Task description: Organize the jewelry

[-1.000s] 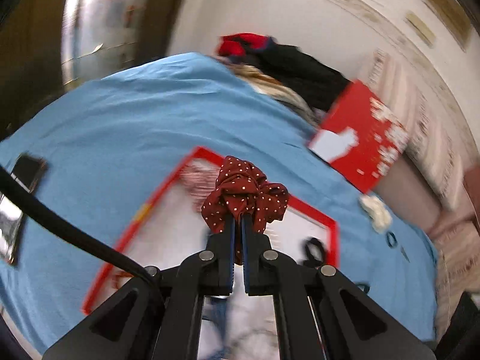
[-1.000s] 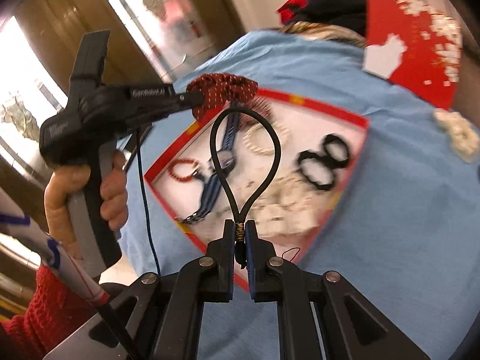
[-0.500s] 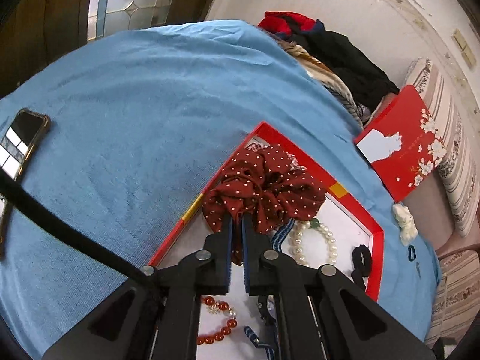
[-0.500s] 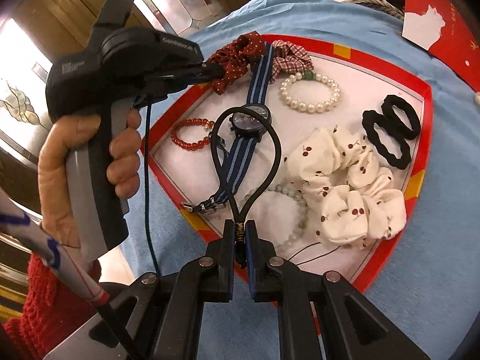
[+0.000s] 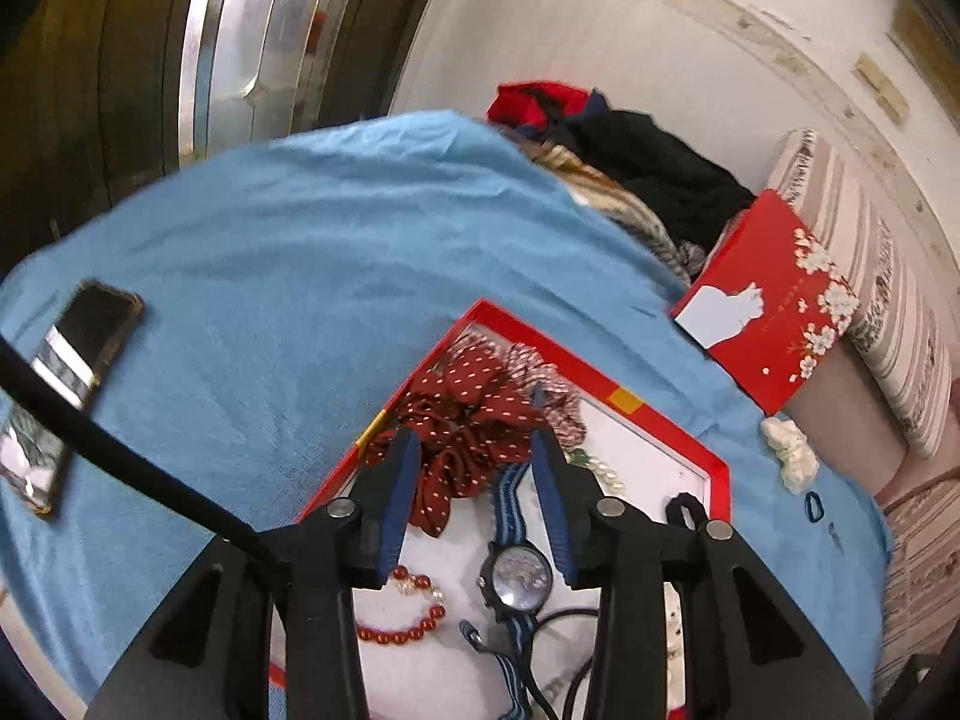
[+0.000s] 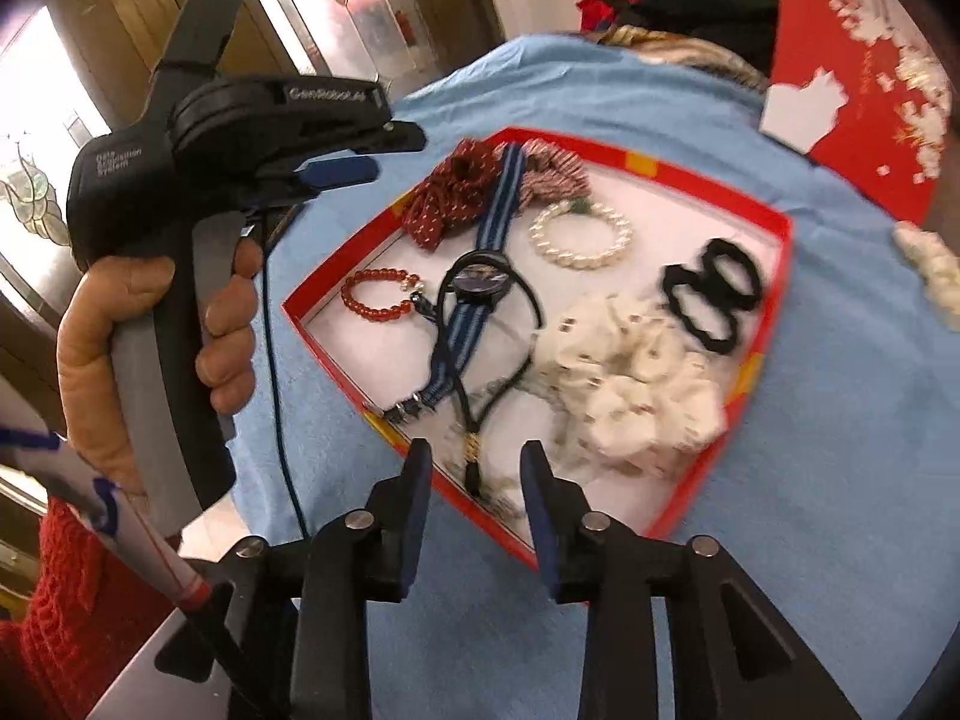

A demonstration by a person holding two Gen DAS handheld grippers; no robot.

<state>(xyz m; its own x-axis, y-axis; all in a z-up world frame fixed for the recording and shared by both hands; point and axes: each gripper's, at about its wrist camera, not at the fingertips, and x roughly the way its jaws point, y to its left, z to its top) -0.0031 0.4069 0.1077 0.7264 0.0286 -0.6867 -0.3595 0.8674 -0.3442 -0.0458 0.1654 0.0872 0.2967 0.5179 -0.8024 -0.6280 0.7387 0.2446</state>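
A red-rimmed white tray (image 6: 786, 240) (image 5: 666, 420) lies on the blue cloth. In it lie a dark red dotted scrunchie (image 5: 468, 426) (image 6: 450, 198), a blue striped watch (image 6: 480, 282) (image 5: 516, 576), a red bead bracelet (image 6: 375, 294), a pearl bracelet (image 6: 579, 234), a white cherry scrunchie (image 6: 636, 384), black hair ties (image 6: 714, 294) and a thin black elastic loop (image 6: 486, 372). My left gripper (image 5: 474, 444) is open just above the red scrunchie, which lies free. My right gripper (image 6: 474, 456) is open over the tray's near edge, with the elastic loop's knot lying between the fingers, free.
A phone (image 5: 66, 378) lies on the blue cloth at the left. A red box lid (image 5: 768, 306) leans at the back right beside a pile of clothes (image 5: 630, 162). A small white scrunchie (image 5: 789, 456) lies on the cloth right of the tray.
Both grippers have opened. The left one let the red scrunchie drop in the tray's far corner; the right one let the black elastic loop fall into the tray.
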